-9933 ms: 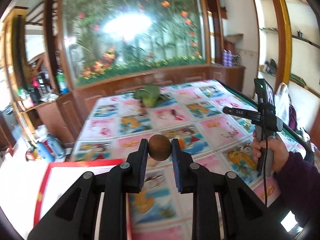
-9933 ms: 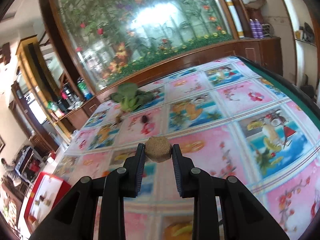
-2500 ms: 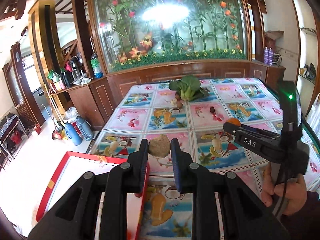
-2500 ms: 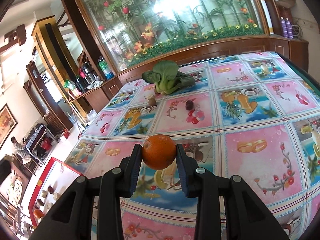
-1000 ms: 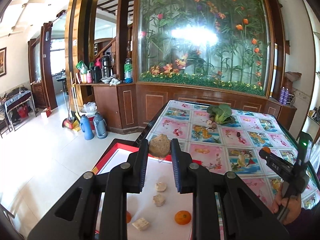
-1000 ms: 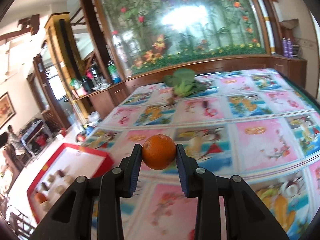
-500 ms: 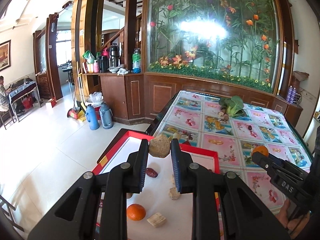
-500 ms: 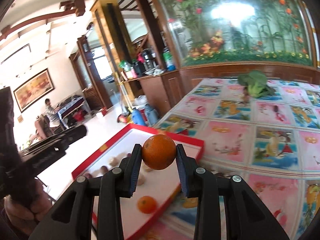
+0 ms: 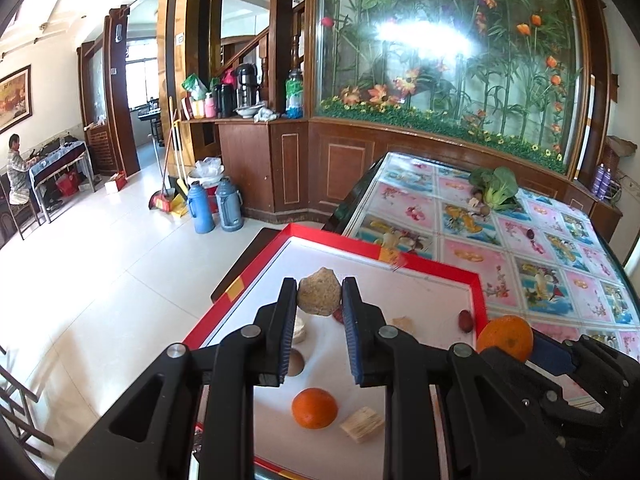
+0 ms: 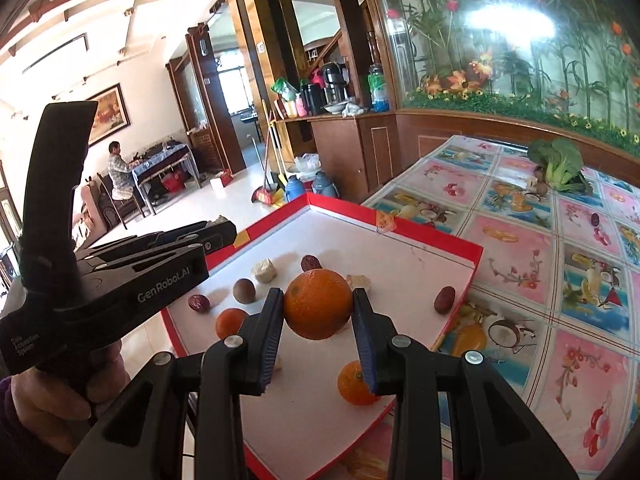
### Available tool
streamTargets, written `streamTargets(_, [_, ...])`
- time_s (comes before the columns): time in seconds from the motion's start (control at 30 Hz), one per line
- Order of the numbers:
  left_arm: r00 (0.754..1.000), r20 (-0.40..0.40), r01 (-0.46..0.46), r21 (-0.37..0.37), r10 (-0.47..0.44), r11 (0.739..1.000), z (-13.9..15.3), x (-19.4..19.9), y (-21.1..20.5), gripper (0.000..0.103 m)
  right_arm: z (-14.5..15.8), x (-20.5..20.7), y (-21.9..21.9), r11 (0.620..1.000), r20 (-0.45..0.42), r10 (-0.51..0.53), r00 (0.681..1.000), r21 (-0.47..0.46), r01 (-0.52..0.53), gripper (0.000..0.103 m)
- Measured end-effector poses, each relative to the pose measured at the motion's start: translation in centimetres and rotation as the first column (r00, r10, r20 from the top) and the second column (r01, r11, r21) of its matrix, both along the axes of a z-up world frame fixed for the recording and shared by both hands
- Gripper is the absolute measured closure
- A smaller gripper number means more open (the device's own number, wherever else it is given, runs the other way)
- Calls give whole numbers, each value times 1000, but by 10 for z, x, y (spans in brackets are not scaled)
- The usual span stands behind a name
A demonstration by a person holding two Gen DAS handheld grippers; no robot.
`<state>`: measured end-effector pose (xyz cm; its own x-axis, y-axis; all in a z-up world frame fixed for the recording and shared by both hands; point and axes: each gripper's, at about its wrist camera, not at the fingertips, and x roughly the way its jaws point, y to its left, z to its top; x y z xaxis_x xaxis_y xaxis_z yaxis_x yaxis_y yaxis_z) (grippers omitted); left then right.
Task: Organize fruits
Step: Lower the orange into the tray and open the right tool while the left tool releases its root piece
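My left gripper (image 9: 319, 295) is shut on a rough tan lump (image 9: 319, 297) and holds it above the red-rimmed white tray (image 9: 432, 269). My right gripper (image 10: 318, 304) is shut on an orange (image 10: 318, 304), also above the tray (image 10: 420, 236); it shows in the left wrist view (image 9: 505, 337) at the right. On the tray lie an orange (image 9: 314, 407), a tan block (image 9: 362, 424), red dates (image 9: 464, 320) and a brown round fruit (image 10: 244, 291). Another orange (image 10: 354, 389) lies under my right finger.
The tray sits at the near left end of a table with a fruit-print cloth (image 9: 520, 248). A green leafy vegetable (image 9: 494, 188) and small fruits (image 9: 530, 234) lie at the far end. Beyond the table's left edge is open floor with thermoses (image 9: 214, 206).
Both grippers have moved further over the tray with their loads. More of the tray's contents shows beneath them than half a second ago.
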<state>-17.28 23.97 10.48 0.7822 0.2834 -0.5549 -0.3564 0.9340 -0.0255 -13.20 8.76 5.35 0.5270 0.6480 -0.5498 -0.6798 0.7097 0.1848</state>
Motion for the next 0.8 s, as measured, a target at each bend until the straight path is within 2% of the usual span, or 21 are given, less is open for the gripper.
streamTargets(0.27, [997, -72, -13, -12, 12, 1000, -26, 8, 13, 78, -9, 25, -15, 994, -17, -111, 994, -19, 111, 70])
streamTargets(0.4, [995, -94, -11, -13, 9, 1000, -32, 13, 15, 78, -20, 40, -22, 991, -85, -134, 987, 0, 135, 70])
streamTargets(0.57, [991, -132, 1, 1, -1, 1000, -41, 22, 13, 78, -27, 44, -15, 996, -148, -83, 986, 32, 88, 70])
streamTargets(0.8, [983, -183, 15, 5, -13, 1000, -54, 34, 7, 78, -35, 48, 4, 1000, -215, -13, 976, 21, 18, 69])
